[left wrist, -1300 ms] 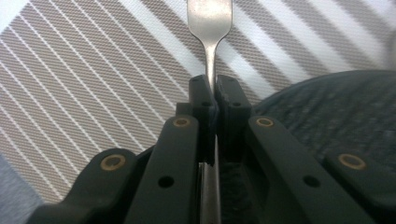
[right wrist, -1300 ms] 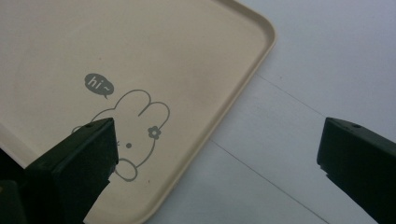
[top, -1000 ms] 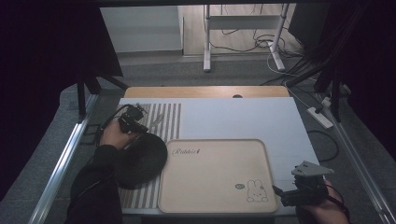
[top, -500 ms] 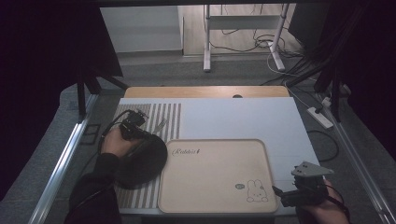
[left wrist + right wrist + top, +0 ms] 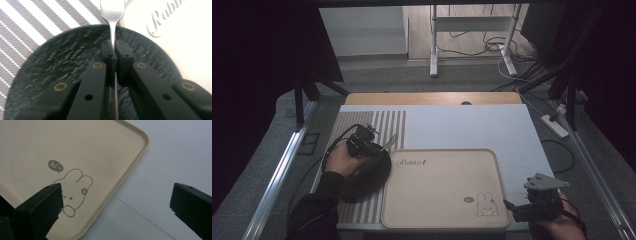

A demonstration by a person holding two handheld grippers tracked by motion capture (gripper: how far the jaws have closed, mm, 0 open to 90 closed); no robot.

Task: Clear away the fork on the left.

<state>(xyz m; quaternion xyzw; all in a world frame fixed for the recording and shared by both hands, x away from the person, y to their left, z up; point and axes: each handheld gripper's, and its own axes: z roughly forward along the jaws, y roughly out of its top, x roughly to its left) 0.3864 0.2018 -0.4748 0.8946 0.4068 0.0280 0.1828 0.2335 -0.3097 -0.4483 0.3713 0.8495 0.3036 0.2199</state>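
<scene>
At the near right corner, the right gripper hovers with its jaws spread wide over the beige tray's corner, by the rabbit drawing. Farther left, the left gripper pinches a metal fork by its handle above the black plate, which lies on the striped mat touching the tray's left edge.

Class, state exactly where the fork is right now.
The fork is clamped in the left gripper above the black plate, at the table's left, its head pointing toward the beige tray.
</scene>
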